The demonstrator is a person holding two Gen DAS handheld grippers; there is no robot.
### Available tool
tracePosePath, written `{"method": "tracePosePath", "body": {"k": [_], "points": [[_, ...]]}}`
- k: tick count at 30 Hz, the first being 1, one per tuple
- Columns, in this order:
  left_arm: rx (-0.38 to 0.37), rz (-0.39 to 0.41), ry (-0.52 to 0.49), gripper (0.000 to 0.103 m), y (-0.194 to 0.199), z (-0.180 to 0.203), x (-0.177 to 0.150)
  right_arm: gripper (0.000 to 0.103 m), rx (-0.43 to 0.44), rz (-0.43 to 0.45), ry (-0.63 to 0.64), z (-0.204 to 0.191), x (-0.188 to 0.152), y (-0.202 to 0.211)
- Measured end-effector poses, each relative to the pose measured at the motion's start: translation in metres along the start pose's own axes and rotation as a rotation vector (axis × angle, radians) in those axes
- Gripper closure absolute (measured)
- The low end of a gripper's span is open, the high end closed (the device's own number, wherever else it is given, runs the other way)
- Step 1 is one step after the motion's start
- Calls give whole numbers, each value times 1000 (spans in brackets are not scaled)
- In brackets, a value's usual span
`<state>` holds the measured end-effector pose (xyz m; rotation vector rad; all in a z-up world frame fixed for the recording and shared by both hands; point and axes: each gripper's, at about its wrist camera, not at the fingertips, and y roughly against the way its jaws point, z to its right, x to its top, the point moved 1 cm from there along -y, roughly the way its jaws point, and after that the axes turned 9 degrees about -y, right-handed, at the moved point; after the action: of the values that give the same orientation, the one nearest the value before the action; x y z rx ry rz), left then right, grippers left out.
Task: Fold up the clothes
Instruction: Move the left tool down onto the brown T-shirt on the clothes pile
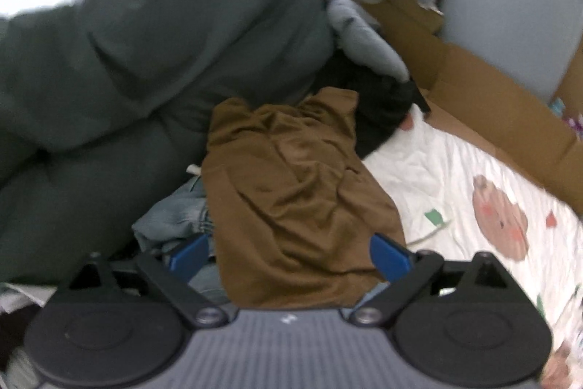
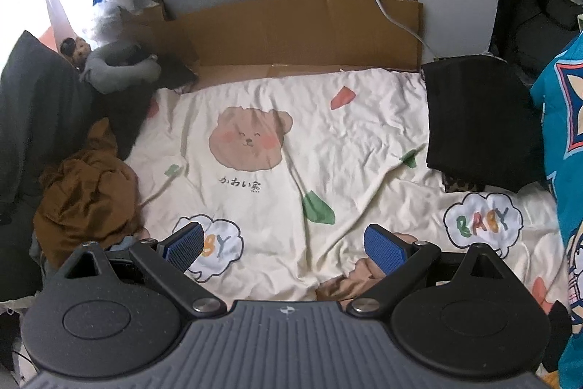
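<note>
Cream bedsheet (image 2: 328, 133) printed with a bear face, Japanese script beneath it, and cloud badges reading "BABY". A crumpled brown garment (image 1: 291, 192) lies at the sheet's left edge, against a dark green duvet (image 1: 145, 61). The left gripper (image 1: 289, 256) hangs over the garment, jaws wide, pads clear of the cloth. The right gripper (image 2: 282, 248) hangs over bare sheet, jaws apart, empty. A folded black garment (image 2: 477, 123) rests at the sheet's right.
</note>
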<state>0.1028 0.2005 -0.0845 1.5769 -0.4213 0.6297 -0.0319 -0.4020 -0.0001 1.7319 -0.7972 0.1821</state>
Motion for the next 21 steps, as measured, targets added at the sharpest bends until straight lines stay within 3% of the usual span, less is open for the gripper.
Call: {"method": "tracePosePath", "body": {"k": [4, 9, 15, 21], "points": [[2, -18, 32, 8, -22, -19, -5, 5, 50, 3, 6, 6, -3, 3], [-10, -85, 60, 20, -60, -35, -20, 5, 123, -30, 5, 10, -7, 0], [-33, -107, 192, 21, -99, -50, -41, 6, 94, -28, -3, 14, -11, -6], [-46, -139, 222, 21, -134, -51, -50, 6, 70, -42, -24, 21, -11, -12]]}}
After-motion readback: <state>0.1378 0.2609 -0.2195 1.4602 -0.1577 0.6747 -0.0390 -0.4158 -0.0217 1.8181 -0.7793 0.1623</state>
